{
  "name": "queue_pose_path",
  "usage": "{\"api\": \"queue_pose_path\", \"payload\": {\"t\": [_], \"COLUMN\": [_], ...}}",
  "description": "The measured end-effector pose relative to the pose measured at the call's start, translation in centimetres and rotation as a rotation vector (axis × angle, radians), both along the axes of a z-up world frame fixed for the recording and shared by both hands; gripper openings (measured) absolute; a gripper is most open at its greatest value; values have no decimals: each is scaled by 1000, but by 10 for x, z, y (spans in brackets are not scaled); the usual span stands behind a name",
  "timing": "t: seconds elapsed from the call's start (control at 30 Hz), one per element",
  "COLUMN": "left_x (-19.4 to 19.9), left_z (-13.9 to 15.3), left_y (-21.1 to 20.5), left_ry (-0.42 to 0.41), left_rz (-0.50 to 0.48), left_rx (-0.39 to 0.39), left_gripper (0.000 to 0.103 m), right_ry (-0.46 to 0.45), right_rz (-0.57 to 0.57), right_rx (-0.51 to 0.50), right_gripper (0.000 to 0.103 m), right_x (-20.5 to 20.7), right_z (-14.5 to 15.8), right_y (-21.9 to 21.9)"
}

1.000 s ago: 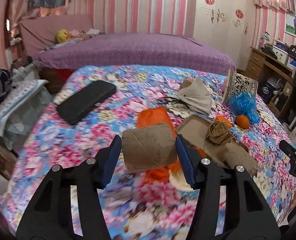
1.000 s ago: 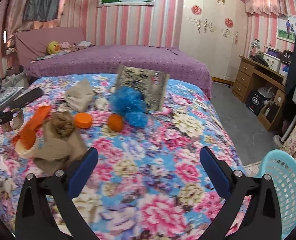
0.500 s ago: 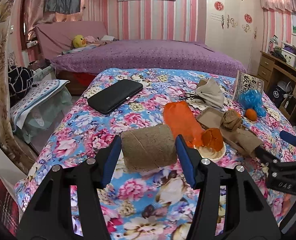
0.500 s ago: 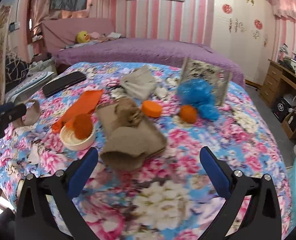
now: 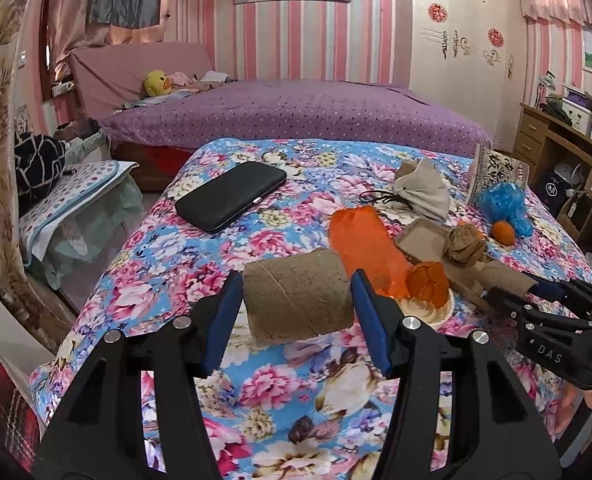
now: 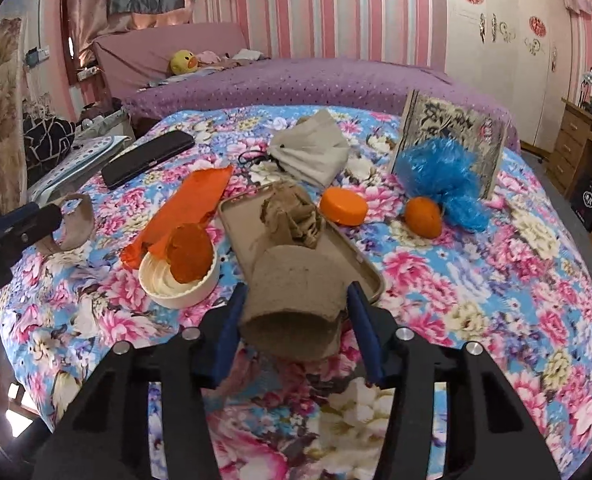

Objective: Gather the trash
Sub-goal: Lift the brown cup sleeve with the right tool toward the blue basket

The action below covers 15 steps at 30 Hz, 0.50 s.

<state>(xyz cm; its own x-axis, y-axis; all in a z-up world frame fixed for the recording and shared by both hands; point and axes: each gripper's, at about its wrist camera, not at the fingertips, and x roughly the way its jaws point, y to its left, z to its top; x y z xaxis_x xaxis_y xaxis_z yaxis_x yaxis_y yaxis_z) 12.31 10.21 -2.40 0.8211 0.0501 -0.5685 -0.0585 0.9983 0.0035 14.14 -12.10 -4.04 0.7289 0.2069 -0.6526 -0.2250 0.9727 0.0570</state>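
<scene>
Floral bedspread (image 6: 476, 300) in blue and pink covers the bed that carries all the trash. Behind it stands a second bed (image 5: 296, 116) under a purple dotted cover, against pink-striped walls (image 5: 263, 40). A wooden desk (image 5: 556, 140) stands at the right.

Left claw (image 5: 296, 300): jaws part open and pressed on both ends of a cardboard tube (image 5: 296, 296), which it holds above the bedspread.

Right claw (image 6: 291, 312): jaws closing, with a flattened paper cup (image 6: 291, 292) between them. The pads appear to touch its sides, though the view is too steep to be sure. The cup lies at the near end of a brown tray (image 6: 360, 264).

Items on the bedspread:
- crumpled brown paper (image 6: 291, 212) on the tray;
- white bowl (image 6: 175, 284) just left of the tray, with an orange peel (image 6: 187, 252) in it;
- orange wrapper (image 6: 191, 200) behind the bowl;
- orange lid (image 6: 344, 206) and orange fruit (image 6: 424, 216) right of the tray;
- blue plastic bag (image 6: 440, 176) touching the fruit, before a printed box (image 6: 456, 124);
- beige pouch (image 6: 312, 152) farther back;
- black case (image 6: 147, 158) at the far left.
</scene>
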Motion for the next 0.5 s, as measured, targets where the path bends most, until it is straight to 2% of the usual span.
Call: {"api": "queue_pose_path", "payload": {"t": [0.3, 0.5], "left_x": [-5, -8], "left_z": [11, 18], "left_y": [-24, -59], "left_ry": [-12, -28], "left_rz": [-21, -62], "left_rx": [-26, -18], "left_gripper": [55, 55], "right_ry": [-58, -93], "right_rz": [-41, -82], "right_rx": [-8, -15], "right_gripper": [51, 51], "right_x": [-18, -28], "right_z": [20, 32], "right_y": [-46, -83]}}
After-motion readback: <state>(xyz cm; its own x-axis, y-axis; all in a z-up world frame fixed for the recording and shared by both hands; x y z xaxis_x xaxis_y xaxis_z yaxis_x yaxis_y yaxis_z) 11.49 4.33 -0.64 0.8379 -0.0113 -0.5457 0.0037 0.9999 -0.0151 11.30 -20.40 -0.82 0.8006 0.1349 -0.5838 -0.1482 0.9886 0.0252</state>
